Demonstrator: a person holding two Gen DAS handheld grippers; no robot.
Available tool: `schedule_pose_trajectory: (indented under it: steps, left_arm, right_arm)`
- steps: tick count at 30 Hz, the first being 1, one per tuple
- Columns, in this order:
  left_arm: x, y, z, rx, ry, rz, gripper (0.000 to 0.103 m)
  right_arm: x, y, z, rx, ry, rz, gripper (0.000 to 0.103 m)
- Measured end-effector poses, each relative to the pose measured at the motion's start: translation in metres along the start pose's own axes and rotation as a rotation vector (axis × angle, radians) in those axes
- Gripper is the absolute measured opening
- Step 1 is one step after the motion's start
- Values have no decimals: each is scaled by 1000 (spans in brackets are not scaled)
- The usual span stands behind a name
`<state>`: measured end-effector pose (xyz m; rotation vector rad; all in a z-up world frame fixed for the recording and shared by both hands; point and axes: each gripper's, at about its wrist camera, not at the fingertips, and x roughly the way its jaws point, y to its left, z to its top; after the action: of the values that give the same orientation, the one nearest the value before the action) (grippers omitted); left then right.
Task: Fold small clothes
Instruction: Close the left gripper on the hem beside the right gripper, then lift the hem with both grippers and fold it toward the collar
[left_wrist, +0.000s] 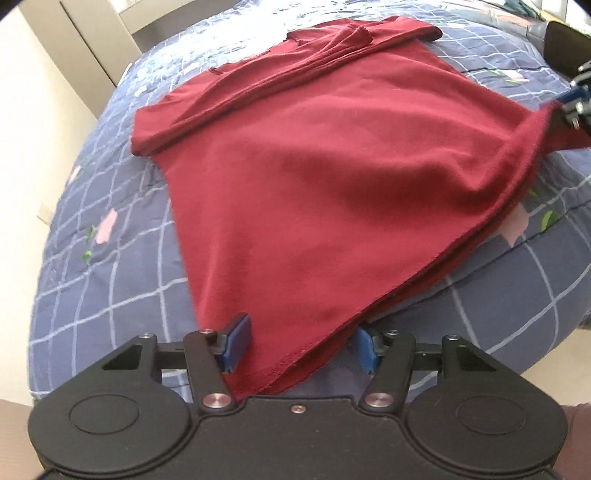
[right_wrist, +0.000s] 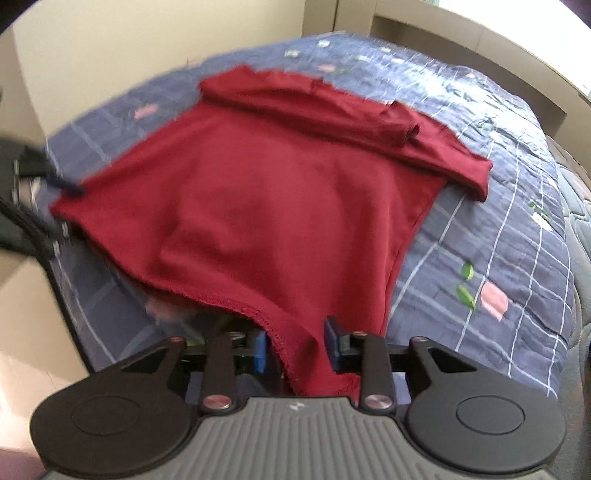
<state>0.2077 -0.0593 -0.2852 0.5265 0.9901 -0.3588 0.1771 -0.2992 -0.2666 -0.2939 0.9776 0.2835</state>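
On the quilted bed (left_wrist: 92, 280), the red shirt (left_wrist: 314, 184) lies lengthwise, collar far; left gripper (left_wrist: 299, 347) and right gripper (right_wrist: 295, 347) each stand part-open around a near hem corner, pads not pressing.

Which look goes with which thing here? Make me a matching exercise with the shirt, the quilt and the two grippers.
Things:
1. shirt
2. quilt
3. left gripper
4. right gripper

Looks:
A. grey ribbed housing
B. dark red
C. navy with pale grid lines
D. plain black housing

Pairs: 1-B, 2-C, 3-D, 4-A
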Motion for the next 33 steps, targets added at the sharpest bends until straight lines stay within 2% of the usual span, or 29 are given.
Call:
schedule_pose_trajectory:
  steps: [2, 3, 5, 6, 7, 8, 9, 12, 18, 22, 27, 33]
  left_arm:
    - [-1, 1, 2, 2, -2, 16, 60]
    - [-2, 2, 3, 1, -6, 22, 55]
    - [-4, 3, 4, 5, -17, 21, 41]
    - [-5, 4, 4, 11, -19, 13, 30]
    - [-5, 5, 5, 19, -10, -4, 15]
    - [-5, 5, 6, 36, 12, -37, 7]
    - [-5, 6, 7, 40, 31, -51, 5]
    - [-12, 7, 10, 60, 36, -57, 3]
    - [-44, 17, 22, 47, -3, -57, 3]
    - [-67, 16, 20, 74, -25, -50, 3]
    - [-96, 19, 12, 12, -21, -85, 3]
    - [-140, 6, -17, -73, -6, -168, 3]
  right_arm:
    - [0, 4, -5, -21, 6, -10, 35]
    - [0, 5, -6, -23, 9, -17, 33]
    - [-3, 6, -7, -20, 11, -19, 23]
    - [-5, 8, -6, -16, 13, -17, 18]
    - [-7, 8, -5, -16, 14, -17, 15]
    - [-10, 8, -4, -15, 12, -17, 9]
    - [-14, 9, -2, -18, 8, -20, 5]
    - [-27, 13, 3, -38, -3, -27, 4]
    - [-59, 20, 9, -51, -22, -49, 4]
    - [-83, 26, 11, -66, -15, -65, 4]
    - [-119, 43, 2, -101, 27, -51, 4]
    - [-154, 51, -6, -49, 59, -60, 4]
